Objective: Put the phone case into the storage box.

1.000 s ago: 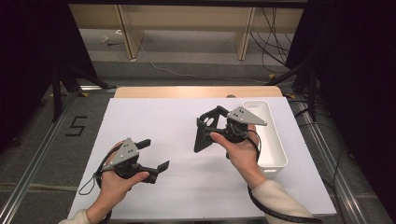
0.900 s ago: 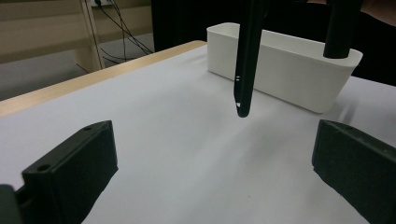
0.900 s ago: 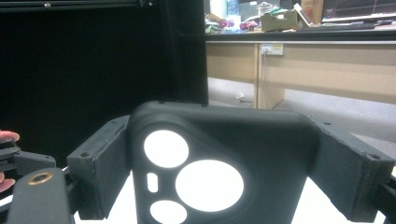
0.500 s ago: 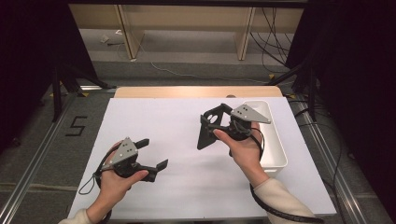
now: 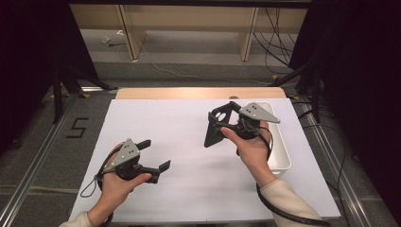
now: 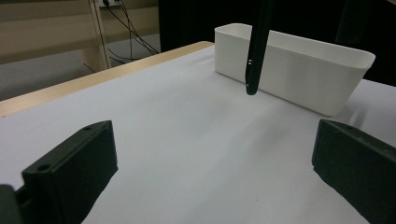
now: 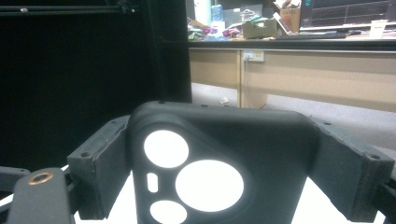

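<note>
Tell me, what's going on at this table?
A person sits with a two-jaw gripper in each hand. The right gripper grips a black phone case and holds it above the white table, beside a white bin. The left gripper waits open and empty near the table's front.

The white bench (image 5: pixel 189 137) lies bare between the two hands, so passage there is open; the white bin (image 5: pixel 283 156) blocks the right edge.
</note>
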`<state>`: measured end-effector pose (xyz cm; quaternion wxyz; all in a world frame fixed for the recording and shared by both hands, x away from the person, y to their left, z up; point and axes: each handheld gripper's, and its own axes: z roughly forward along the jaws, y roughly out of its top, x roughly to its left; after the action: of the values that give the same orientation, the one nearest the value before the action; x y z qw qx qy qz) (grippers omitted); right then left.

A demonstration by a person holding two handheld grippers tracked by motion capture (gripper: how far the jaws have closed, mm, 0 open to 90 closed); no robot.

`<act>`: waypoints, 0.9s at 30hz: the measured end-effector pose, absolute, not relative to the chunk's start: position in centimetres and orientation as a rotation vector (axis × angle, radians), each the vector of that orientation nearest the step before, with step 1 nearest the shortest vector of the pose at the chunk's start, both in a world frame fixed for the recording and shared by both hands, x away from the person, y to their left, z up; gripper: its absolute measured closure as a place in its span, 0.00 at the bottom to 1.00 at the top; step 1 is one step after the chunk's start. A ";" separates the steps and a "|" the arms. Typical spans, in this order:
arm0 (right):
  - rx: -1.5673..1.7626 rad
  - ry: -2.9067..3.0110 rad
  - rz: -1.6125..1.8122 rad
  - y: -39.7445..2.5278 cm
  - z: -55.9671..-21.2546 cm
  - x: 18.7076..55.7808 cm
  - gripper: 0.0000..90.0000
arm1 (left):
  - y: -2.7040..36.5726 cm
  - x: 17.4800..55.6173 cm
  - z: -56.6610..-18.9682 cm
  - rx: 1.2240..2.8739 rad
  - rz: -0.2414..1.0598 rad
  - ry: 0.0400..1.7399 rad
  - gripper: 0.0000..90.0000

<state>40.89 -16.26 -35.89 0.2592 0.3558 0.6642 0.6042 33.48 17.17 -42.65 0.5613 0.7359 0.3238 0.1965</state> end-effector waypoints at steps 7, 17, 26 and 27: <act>0.980 1.773 1.625 -17.1 -35.4 41.1 0.16 | 17.2 33.5 -42.7 1.733 0.467 0.766 0.00; 0.997 1.759 1.606 -17.8 -35.2 41.3 0.16 | 17.1 33.5 -42.7 1.736 0.471 0.763 0.00; 1.007 1.729 1.604 -18.6 -34.7 41.5 0.16 | 17.1 33.5 -42.7 1.735 0.475 0.763 0.00; 1.009 1.726 1.606 -18.7 -34.6 41.5 0.16 | 17.1 33.5 -42.7 1.735 0.475 0.764 0.00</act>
<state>41.47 -18.69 -34.64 0.2843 0.3772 0.6452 0.6005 33.49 17.13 -42.70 0.5595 0.7358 0.3239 0.2016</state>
